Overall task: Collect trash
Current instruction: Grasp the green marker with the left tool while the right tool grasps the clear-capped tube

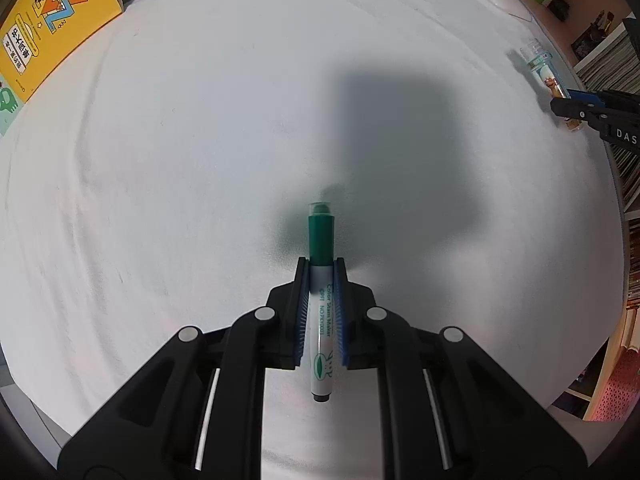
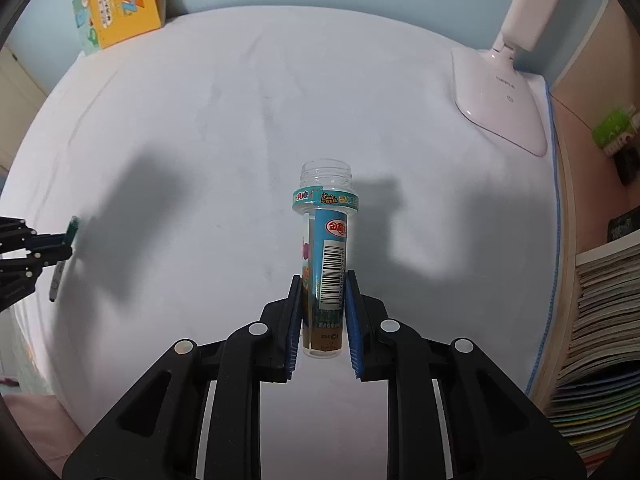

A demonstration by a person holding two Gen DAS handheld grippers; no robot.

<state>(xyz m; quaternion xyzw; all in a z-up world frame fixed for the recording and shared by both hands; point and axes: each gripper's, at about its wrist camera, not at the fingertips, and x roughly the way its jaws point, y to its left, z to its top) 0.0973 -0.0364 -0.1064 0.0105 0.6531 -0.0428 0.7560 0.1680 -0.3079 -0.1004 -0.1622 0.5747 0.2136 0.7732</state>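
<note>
You are gripping a smooth plastic marker, its green cap glossy, between ribbed blue rubbery pads on the matt black plastic left gripper. Under it the white tablecloth is lying soft and matt. Your right gripper is clamping a clear glossy plastic bottle with a shiny printed label.

Counted on and around the white cloth

One green-capped marker; one clear capless plastic bottle; two black grippers, left gripper and right gripper; one white desk lamp far right; one yellow book far left; one stack of books right.
</note>
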